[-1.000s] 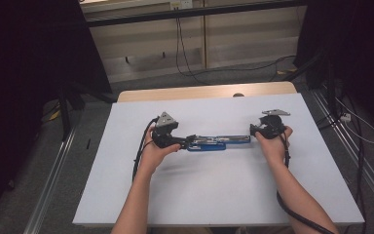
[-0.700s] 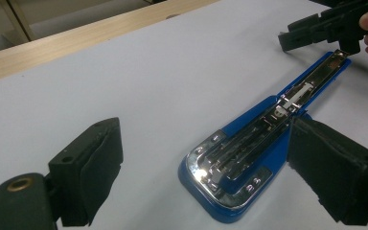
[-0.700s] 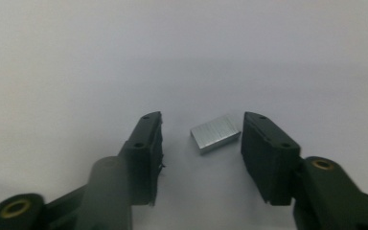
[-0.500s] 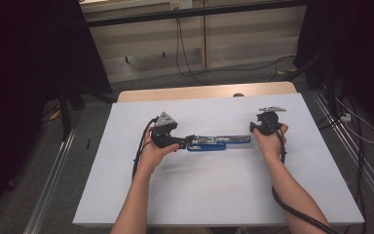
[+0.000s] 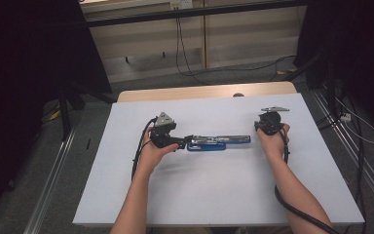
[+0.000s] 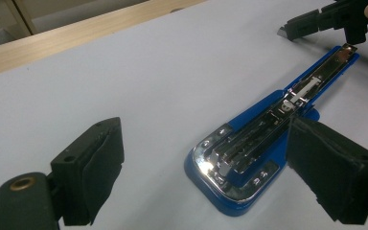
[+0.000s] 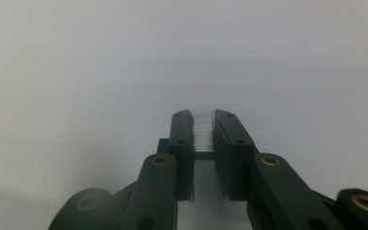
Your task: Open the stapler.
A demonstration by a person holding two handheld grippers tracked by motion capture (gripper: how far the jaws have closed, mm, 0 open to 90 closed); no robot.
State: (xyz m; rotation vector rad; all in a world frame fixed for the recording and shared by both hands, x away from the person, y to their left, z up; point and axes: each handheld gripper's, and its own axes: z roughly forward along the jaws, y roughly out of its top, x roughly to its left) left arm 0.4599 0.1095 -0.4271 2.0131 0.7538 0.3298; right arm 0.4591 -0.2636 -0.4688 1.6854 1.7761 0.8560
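The left gripper (image 5: 187, 141) stands wide open, its two black pads (image 6: 96, 167) set far apart on either side of the near end of the stapler (image 6: 263, 139). In the left gripper view neither pad touches it: the left pad is well clear over bare table (image 6: 124, 72), and the right pad sits just beside the blue base, whether in contact I cannot tell. The stapler lies flat on the table with its top arm swung open, so the bright metal staple channel runs away from this gripper toward the other one. The right gripper (image 5: 269, 127) is just past the stapler's far end, held upright in the right hand (image 5: 275, 141) and pointing down at the table. Its jaws have just been closing and now stand narrow, nearly parallel, with a strip of staples (image 7: 203, 132) pinched between the pads (image 7: 182, 139); the strip looks pale and finely ribbed, and fills the whole gap at the tips. In the left gripper view, the right gripper's tips (image 6: 299, 31) hang just beyond the open channel's end, apart from it.
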